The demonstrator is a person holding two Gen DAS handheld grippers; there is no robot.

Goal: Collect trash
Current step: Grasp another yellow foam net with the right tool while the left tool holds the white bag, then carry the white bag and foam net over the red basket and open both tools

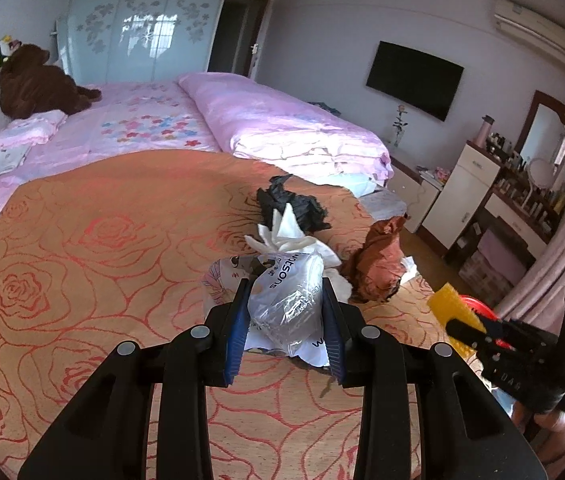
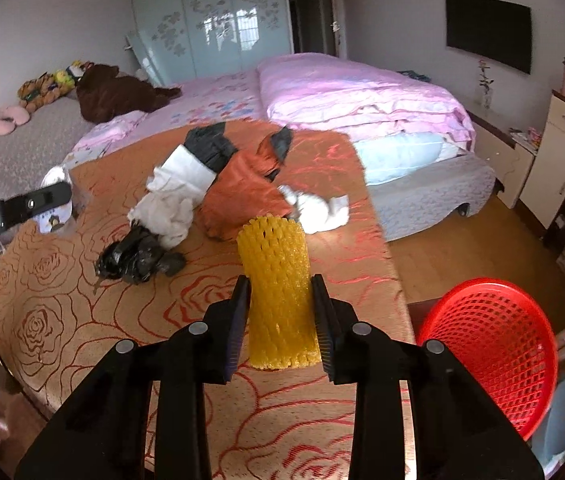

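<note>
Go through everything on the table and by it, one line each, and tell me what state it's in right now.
Left tongs: shut on the clear plastic bag.
Right tongs: shut on the yellow foam net.
Black bag: crumpled, lying on the tablecloth.
White tissues: crumpled, loose.
Orange-brown bag: crumpled, loose.
Red basket: beside the table, no trash visible inside.

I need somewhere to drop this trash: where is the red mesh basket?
In the right wrist view, the red mesh plastic basket sits low at the right, just off the rose-patterned table's right edge.
</note>
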